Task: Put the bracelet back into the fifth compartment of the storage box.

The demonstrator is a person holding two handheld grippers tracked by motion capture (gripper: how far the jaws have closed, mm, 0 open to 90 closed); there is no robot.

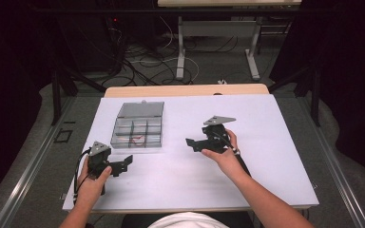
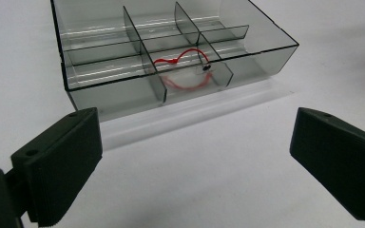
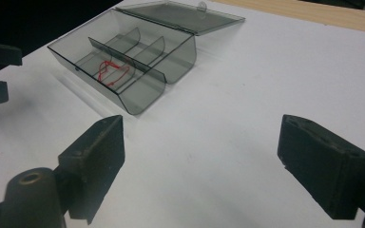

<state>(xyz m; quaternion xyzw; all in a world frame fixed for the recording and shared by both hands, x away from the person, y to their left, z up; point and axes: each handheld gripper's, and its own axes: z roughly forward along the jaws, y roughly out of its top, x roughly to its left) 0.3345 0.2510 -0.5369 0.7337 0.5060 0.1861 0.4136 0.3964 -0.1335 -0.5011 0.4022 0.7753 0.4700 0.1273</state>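
Closest to the high camera I see the person's forearms coming in over the near edge of the table, one hand on each gripper. My left gripper sits near the table's near-left corner, its jaws spread wide and holding nothing. From its own camera the left gripper looks straight at the clear compartment box, which lies just ahead of the jaws on the white surface, apart from them and not touched.

On the high view that compartment box rests on the left half of the table, toward the far edge, with its lid folded back flat behind it. Inside, a thin red wire lies in the middle compartment of the nearer row; part of its red shows doubled through the clear plastic, so I cannot tell its exact shape. Other compartments look bare.

My right gripper is held above the table's middle, right of the box and well apart from it, jaws pointing left toward it. Its own camera shows the right gripper with jaws wide apart and nothing between them, the box farther off at upper left with the red wire inside.
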